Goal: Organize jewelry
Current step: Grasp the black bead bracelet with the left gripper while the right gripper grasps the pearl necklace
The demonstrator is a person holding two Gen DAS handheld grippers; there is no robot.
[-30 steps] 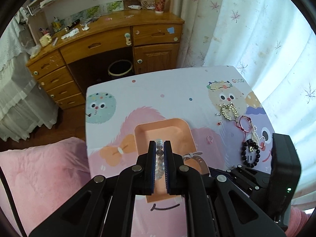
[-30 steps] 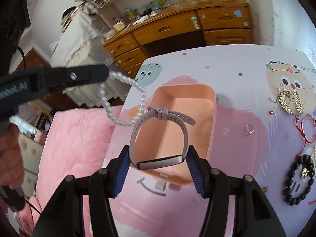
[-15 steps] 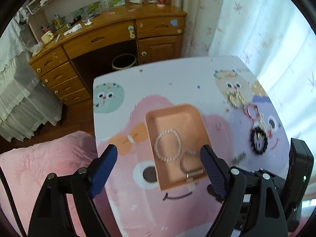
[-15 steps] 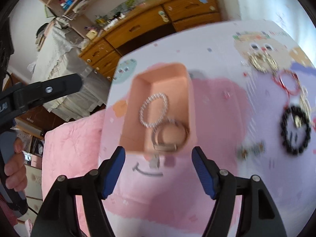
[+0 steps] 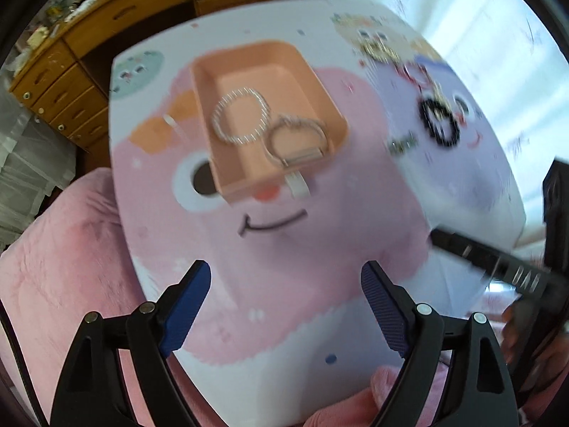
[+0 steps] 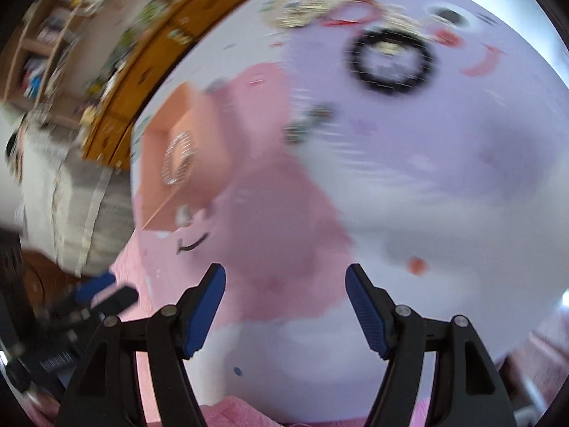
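Note:
An orange tray (image 5: 320, 89) sits on the cartoon-print table (image 5: 284, 242). In it lie a pearl bracelet (image 5: 240, 115) and a grey watch band (image 5: 297, 140). A black bead bracelet (image 5: 439, 122) and gold and red jewelry (image 5: 398, 57) lie to the right. My left gripper (image 5: 286, 302) is open and empty, near the table's front. My right gripper (image 6: 286, 300) is open and empty; its blurred view shows the tray (image 6: 156, 192), the pearl bracelet (image 6: 179, 160) and the black bead bracelet (image 6: 389, 58).
A wooden desk with drawers (image 5: 89, 42) stands behind the table. A pink cushion (image 5: 60, 267) lies at the left. White curtains (image 5: 480, 35) hang at the right. A small dark piece (image 5: 402, 144) lies between tray and black bracelet.
Both grippers opened and dropped the pearl bracelet and the watch band into the tray, then pulled back toward the table's front. The right view has swung right and is blurred.

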